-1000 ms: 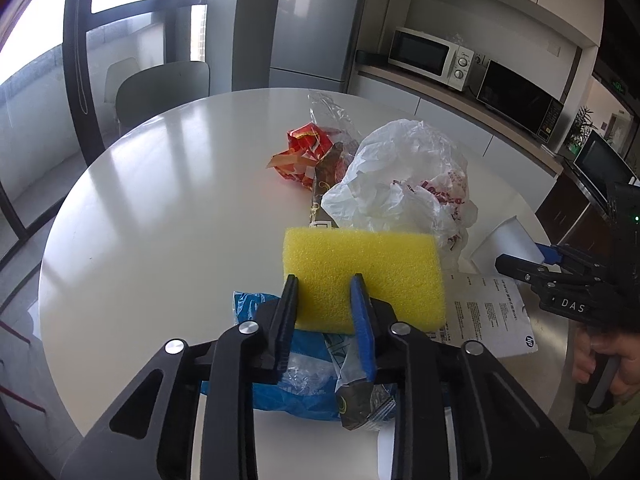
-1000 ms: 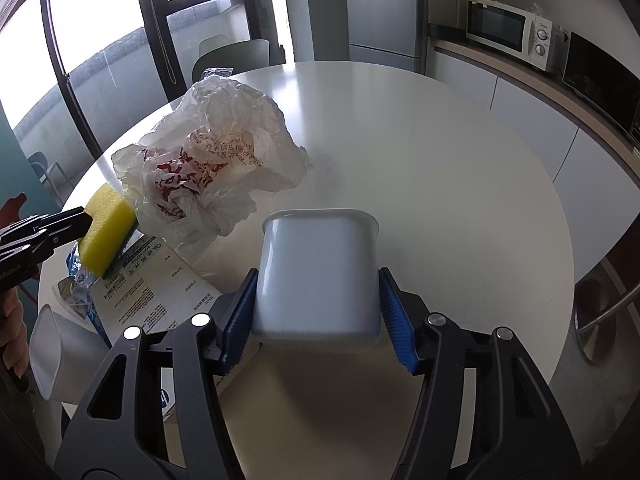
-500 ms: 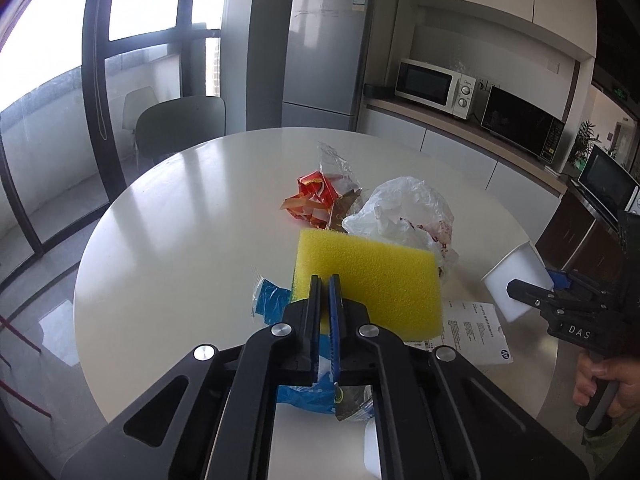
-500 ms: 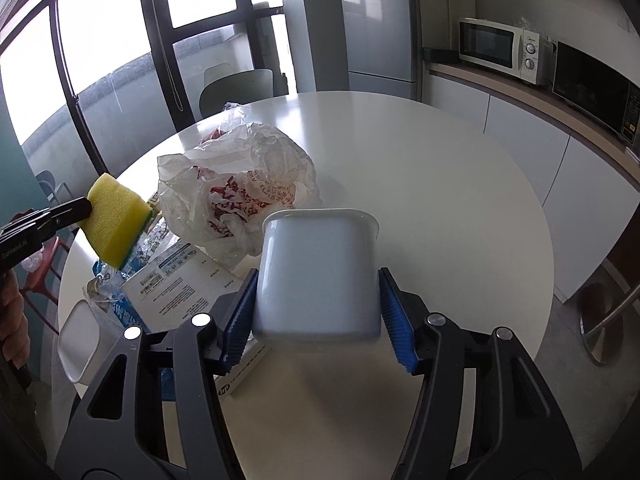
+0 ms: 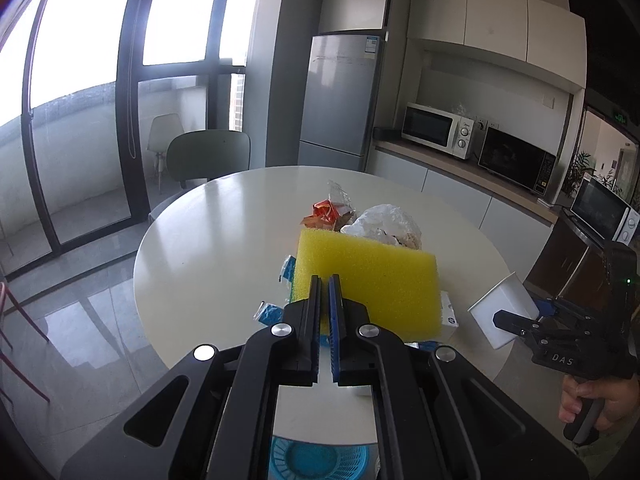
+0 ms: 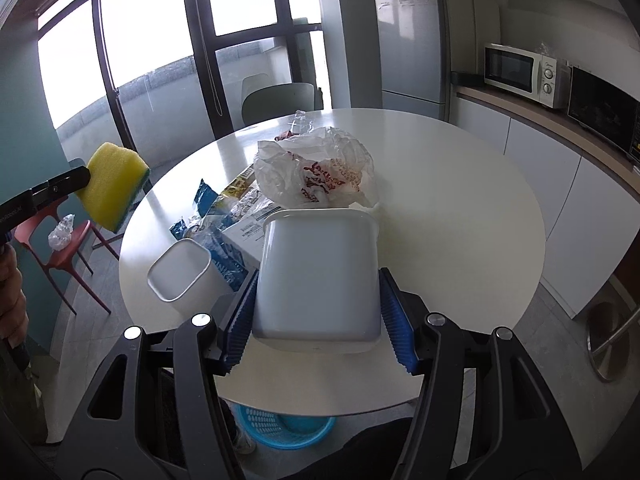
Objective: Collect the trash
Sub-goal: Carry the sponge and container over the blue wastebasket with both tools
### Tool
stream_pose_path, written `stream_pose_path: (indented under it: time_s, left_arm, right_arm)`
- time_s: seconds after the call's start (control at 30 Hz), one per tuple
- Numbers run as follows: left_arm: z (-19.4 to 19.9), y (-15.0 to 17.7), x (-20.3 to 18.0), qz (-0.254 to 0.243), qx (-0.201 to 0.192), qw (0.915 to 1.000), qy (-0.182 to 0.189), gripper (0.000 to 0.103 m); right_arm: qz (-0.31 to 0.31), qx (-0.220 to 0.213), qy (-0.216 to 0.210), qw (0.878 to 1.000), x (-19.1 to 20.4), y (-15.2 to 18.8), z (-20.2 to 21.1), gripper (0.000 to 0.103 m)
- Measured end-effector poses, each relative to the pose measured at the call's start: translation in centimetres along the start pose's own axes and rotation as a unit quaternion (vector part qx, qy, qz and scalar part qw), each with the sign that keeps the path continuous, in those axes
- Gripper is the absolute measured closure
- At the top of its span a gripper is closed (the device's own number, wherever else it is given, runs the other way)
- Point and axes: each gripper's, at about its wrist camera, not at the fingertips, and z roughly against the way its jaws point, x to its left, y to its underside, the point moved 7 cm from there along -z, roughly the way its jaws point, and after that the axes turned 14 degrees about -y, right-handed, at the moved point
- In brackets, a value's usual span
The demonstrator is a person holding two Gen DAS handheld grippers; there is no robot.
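Observation:
My left gripper (image 5: 324,280) is shut on the near edge of a yellow sponge (image 5: 372,276), squeezing it thin and holding it in the air above the round white table (image 5: 216,248). The right wrist view shows that sponge (image 6: 114,184) raised at the left. My right gripper (image 6: 319,274) is shut on a white plastic tub (image 6: 316,276), lifted over the table's near edge. On the table lie a crumpled white plastic bag (image 6: 320,168), a red wrapper (image 5: 326,212), blue wrappers (image 6: 208,196), a printed sheet (image 6: 248,228) and a second white tub (image 6: 180,276).
A blue plastic basket (image 6: 288,424) sits on the floor under the table's near edge. A green chair (image 5: 208,156) stands at the far side and a red chair (image 6: 64,248) to the left. A fridge (image 5: 340,100) and a counter with microwaves (image 5: 436,130) line the back wall.
The left jaws have closed tight on the sponge. Both grippers have risen and pulled back from the table with their loads, and the blue basket has come into view below.

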Motion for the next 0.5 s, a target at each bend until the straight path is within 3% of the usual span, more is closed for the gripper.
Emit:
stream_pose_path:
  time_s: [0.27, 0.5]
  left_arm:
    - [3.7, 4.3, 1.7, -0.005, 0.018, 0.9997, -0.014, 0.100]
    - [4.1, 10.0, 2.9, -0.017, 0.067, 0.9973, -0.024, 0.100]
  right_arm:
    - [0.017, 0.007, -0.023, 1.000, 3.4, 3.1, 2.7, 0.048]
    - [0.016, 0.044, -0.043, 0.998, 5.4, 8.5, 4.1, 0.048]
